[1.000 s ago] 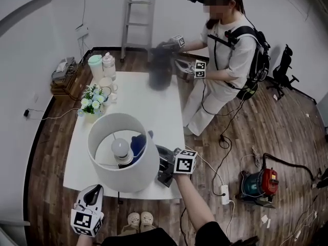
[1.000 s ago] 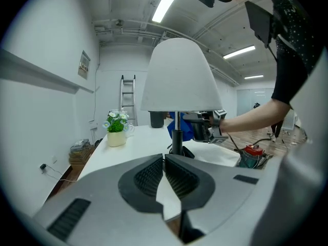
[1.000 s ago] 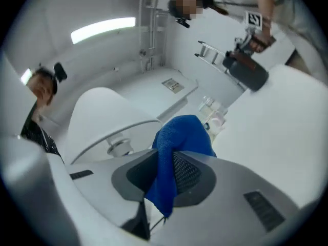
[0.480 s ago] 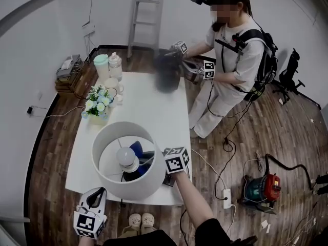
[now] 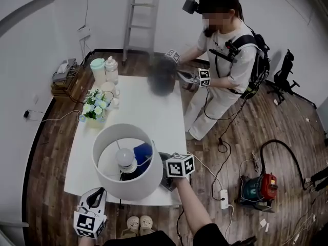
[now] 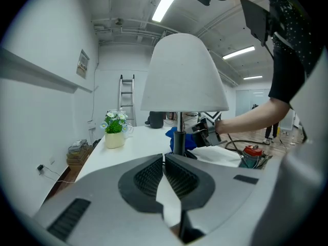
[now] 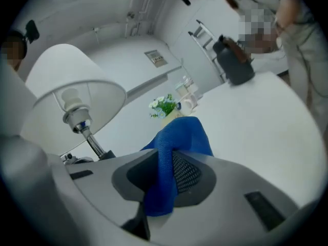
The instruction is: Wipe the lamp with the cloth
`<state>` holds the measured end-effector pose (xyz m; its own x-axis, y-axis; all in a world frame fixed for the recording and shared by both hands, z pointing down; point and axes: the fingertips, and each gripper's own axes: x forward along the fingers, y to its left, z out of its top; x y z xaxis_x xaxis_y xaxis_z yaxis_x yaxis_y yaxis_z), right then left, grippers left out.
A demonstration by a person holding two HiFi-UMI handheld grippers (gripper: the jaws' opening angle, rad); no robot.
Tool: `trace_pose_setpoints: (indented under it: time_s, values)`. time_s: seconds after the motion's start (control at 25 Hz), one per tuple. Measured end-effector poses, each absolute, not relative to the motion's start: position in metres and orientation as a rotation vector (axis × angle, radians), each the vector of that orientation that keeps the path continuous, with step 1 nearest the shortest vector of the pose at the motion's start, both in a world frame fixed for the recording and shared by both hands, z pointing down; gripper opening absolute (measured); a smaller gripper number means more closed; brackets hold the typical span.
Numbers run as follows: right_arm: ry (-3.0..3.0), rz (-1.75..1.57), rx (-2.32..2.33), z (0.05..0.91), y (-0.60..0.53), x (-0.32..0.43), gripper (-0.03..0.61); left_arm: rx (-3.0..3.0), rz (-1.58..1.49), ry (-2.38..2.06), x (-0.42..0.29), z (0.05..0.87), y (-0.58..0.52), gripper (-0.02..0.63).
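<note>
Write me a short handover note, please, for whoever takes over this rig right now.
Left gripper: shut, empty, held off the near edge of the white table, clear of the lamp.
Right gripper: shut on the blue cloth, reaching under the shade, beside the stem; contact with the lamp cannot be told.
The lamp stands upright at the table's near end.
Done: cloth gripped and at the lamp.
Left: the wiping itself; which parts are already wiped cannot be told.
</note>
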<state>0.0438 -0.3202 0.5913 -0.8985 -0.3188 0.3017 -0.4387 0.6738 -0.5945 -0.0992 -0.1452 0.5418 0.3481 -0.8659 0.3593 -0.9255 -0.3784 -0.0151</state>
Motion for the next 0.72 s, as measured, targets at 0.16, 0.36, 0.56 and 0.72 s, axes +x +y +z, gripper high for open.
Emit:
trace_pose_setpoints:
  time_s: [0.16, 0.36, 0.56, 0.72]
  values:
    - [-2.826, 0.791, 1.013, 0.535, -0.305, 0.101, 0.077, 2.451, 0.404, -1.606, -0.093, 0.534, -0.144, 0.018]
    - [-2.761, 0.456, 1.501, 0.477, -0.242, 0.154, 0.077, 2.500, 0.257, -1.612, -0.089, 0.514, -0.142, 0.018]
    - [-2.802, 0.244, 1.653, 0.437, -0.172, 0.152, 0.077, 2.561, 0.084, -1.612, -0.080, 0.482, -0.138, 0.018]
    - [-2.824, 0.192, 1.663, 0.431, -0.141, 0.147, 0.077, 2.574, 0.019, -1.590, -0.074, 0.471, -0.126, 0.018]
